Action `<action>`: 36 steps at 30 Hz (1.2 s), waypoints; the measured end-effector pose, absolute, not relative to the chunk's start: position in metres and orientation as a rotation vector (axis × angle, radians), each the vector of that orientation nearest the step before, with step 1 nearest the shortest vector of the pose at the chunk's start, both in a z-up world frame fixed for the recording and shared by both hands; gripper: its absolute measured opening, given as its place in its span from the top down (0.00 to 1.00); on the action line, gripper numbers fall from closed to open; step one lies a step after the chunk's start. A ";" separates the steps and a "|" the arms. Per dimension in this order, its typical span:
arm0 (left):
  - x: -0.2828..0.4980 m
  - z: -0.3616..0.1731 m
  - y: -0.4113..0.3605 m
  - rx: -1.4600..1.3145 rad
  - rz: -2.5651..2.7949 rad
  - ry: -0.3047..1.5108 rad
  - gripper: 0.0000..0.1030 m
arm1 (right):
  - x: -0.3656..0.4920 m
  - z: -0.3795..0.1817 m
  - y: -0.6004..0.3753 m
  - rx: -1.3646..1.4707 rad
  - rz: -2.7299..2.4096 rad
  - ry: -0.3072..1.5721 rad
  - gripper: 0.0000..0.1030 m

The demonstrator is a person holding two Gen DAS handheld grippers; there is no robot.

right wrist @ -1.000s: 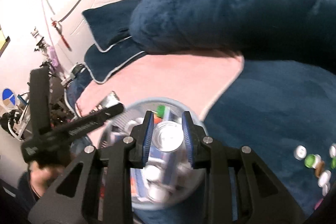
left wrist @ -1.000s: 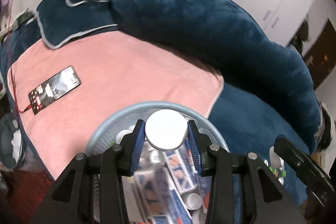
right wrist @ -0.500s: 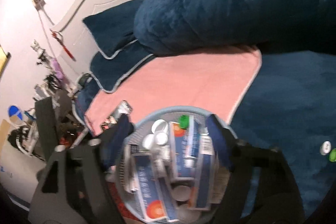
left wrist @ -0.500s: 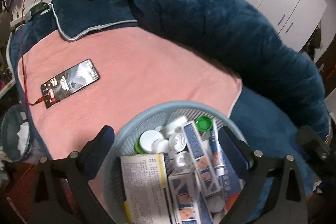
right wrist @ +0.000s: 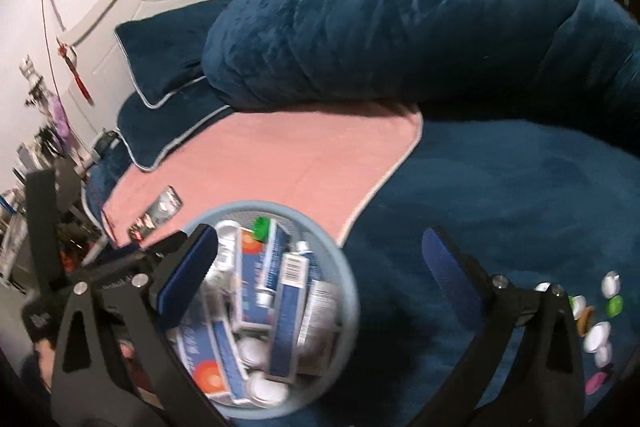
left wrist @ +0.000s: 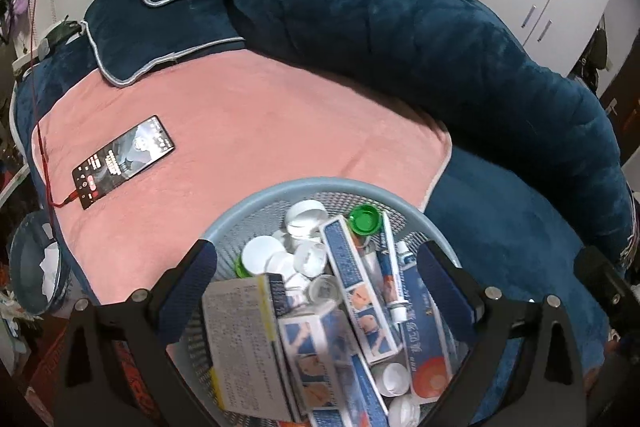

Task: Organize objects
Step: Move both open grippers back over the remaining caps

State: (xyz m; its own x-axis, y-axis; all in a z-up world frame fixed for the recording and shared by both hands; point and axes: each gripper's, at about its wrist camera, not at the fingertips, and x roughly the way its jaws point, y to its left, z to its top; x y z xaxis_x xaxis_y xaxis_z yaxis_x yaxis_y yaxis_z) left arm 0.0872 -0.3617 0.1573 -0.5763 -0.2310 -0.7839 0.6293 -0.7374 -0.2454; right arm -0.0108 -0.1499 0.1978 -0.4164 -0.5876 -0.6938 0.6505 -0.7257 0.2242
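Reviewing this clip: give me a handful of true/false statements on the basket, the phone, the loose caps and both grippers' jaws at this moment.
1. The round blue basket holds boxes, tubes and caps. True.
2. The phone lies on the blue bedding. False: it lies on the pink blanket, with a red cable plugged in.
3. The left gripper has its jaws clamped on a white cap. False: the jaws stand wide apart above the basket, gripping nothing.
4. Loose caps remain on the blue bedding outside the basket. True.
5. The right gripper holds a tube. False: its jaws are opening, pressing on nothing.
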 end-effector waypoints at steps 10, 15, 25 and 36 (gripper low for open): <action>0.065 0.168 -0.324 1.083 -2.369 0.634 0.02 | -0.022 0.191 -0.105 1.059 -2.210 0.066 0.00; 0.046 0.172 -0.291 1.130 -2.422 0.552 0.02 | -0.024 0.189 -0.073 1.062 -2.246 0.086 0.00; 0.004 0.166 -0.197 1.290 -2.554 0.336 0.02 | -0.033 0.167 0.027 1.119 -2.364 0.120 0.00; -0.035 0.145 -0.116 1.482 -2.644 0.249 0.02 | -0.063 0.131 0.160 1.296 -2.520 -0.002 0.00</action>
